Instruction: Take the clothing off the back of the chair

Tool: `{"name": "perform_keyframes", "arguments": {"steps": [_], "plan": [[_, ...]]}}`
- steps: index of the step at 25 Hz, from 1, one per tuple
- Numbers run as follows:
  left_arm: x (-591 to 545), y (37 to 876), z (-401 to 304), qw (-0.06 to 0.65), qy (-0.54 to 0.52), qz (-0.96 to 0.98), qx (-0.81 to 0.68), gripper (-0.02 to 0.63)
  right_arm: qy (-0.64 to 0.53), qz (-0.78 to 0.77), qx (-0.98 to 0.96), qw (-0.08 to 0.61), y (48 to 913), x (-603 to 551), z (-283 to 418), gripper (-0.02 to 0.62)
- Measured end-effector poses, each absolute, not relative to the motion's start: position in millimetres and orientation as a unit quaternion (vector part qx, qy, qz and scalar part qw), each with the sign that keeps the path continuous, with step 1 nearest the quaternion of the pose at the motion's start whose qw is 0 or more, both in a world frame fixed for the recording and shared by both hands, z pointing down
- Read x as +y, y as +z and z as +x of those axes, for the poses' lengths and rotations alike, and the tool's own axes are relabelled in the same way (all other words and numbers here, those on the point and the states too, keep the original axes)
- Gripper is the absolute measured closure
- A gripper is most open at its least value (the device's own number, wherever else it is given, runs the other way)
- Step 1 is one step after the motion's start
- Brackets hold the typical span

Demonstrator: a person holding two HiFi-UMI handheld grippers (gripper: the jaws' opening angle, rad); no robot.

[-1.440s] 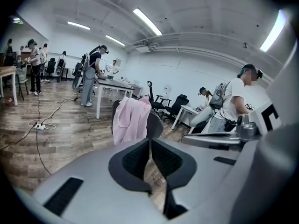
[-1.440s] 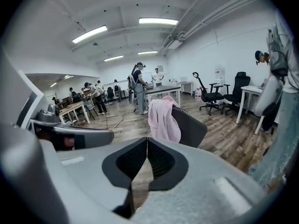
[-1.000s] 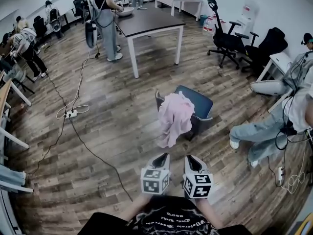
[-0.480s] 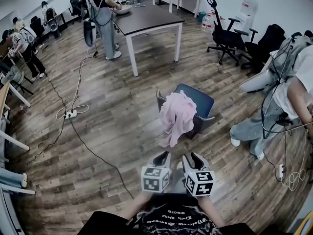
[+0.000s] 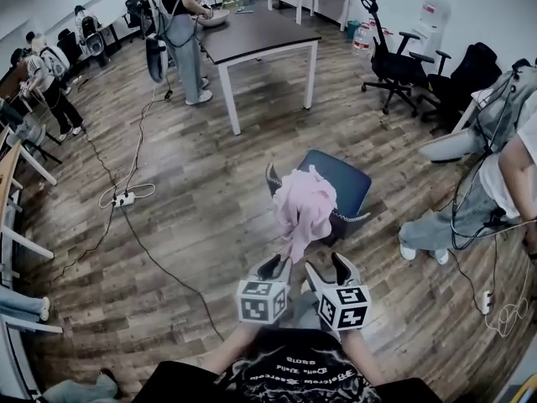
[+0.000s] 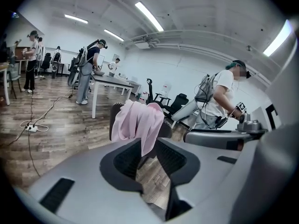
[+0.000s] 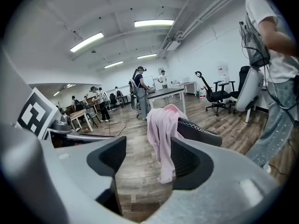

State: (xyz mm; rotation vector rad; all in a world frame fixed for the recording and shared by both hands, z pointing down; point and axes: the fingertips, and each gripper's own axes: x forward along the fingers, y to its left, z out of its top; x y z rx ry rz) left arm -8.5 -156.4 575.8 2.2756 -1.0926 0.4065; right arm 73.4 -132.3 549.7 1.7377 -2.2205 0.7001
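Pale pink soft-fabric garment is straight ahead of both tools, past the tips, no contact. It's draped over the backrest of the dark blue-grey padded chair.

Grey plastic left gripper with black ribbed pads: jaws have just been opening and stand at a narrow gap. Nothing between the pads, only wood-plank floor showing through. In the left gripper view the garment sits above that gap, its hanging tail lined up with the slot.

Matching right gripper: jaws have also just been opening, about half wide, empty, touching nothing. In the right gripper view the garment falls inside the gap, off towards the right jaw, and that pad covers its far edge.

The two tools are side by side, close together, both pitched down towards the chair.

Garment long axis is vertical: bunched at the top of the backrest, with the long tail hanging down the tool-facing side. The hem looks clear of the floor, but it's partly masked, so not certain.
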Motion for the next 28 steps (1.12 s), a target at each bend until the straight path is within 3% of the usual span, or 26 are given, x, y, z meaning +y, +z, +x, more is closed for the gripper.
{"name": "perform_keyframes", "arguments": {"steps": [8,13,18,28], "plan": [[-209.7,581.2,14.9,0.306,0.162,0.845,-0.408,0.380,0.239,0.582,-0.768,0.119,551.3,-192.3,107.1,0.210],[-245.1,588.5,24.3,0.307,0.184,0.844,-0.400,0.334,0.224,0.562,-0.783,0.140,554.9,-225.8,121.4,0.179],[-281.3,581.3,30.8,0.218,0.256,0.869,-0.364,0.330,0.204,0.525,-0.806,0.182,557.3,-254.2,128.7,0.132],[-321.1,581.3,52.9,0.031,0.416,0.878,-0.234,0.238,0.199,0.435,-0.843,0.247,578.1,-290.1,123.2,0.080]]}}
